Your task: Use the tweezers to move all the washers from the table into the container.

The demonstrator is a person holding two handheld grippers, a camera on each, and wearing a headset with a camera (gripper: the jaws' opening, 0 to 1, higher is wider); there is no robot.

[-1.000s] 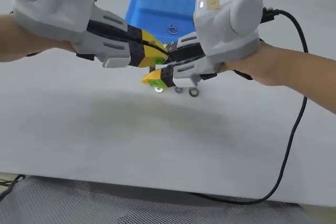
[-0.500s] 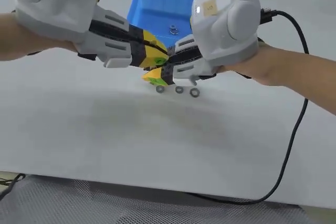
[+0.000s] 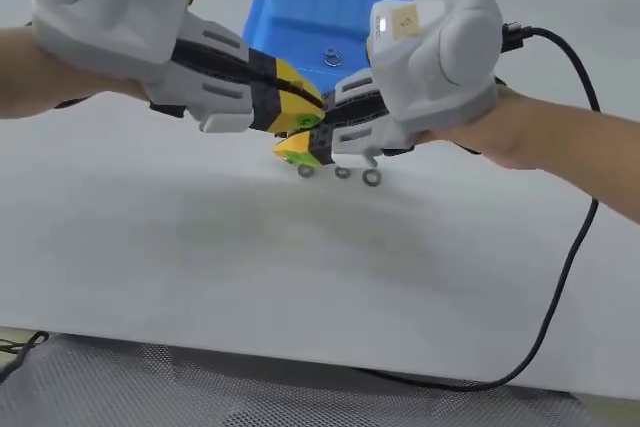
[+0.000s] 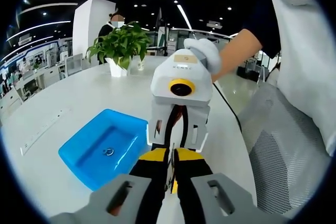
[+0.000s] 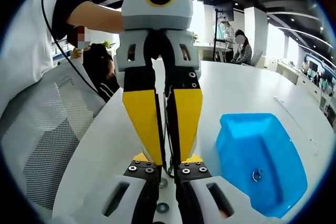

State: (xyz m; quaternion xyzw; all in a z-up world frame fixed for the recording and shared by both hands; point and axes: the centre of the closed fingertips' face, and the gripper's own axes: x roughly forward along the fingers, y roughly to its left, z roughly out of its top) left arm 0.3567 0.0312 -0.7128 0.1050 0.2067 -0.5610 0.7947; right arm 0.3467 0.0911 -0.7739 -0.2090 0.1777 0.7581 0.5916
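Observation:
Three small steel washers (image 3: 342, 174) lie in a row on the white table (image 3: 260, 267); the same washers (image 5: 163, 207) show below my right jaws. The blue container (image 3: 300, 12) behind them holds one washer (image 3: 328, 55), seen again as a washer (image 4: 108, 151) in the container (image 4: 100, 150) and a washer (image 5: 256, 174) in the container (image 5: 262, 156). My left gripper (image 3: 312, 112) and right gripper (image 3: 290, 147) meet tip to tip just above the row. Both look shut on the thin tweezers (image 5: 167, 129), a sliver between the yellow jaws; the tweezers (image 4: 170, 169) are mostly hidden.
A black cable (image 3: 560, 277) runs from the right gripper across the table to its front edge. A mesh chair back (image 3: 200, 387) sits below that edge. A potted plant (image 4: 122, 45) stands far back on the table.
The right gripper's tip has risen slightly off the table and closed in under the left gripper's tip. The washers lie where they were.

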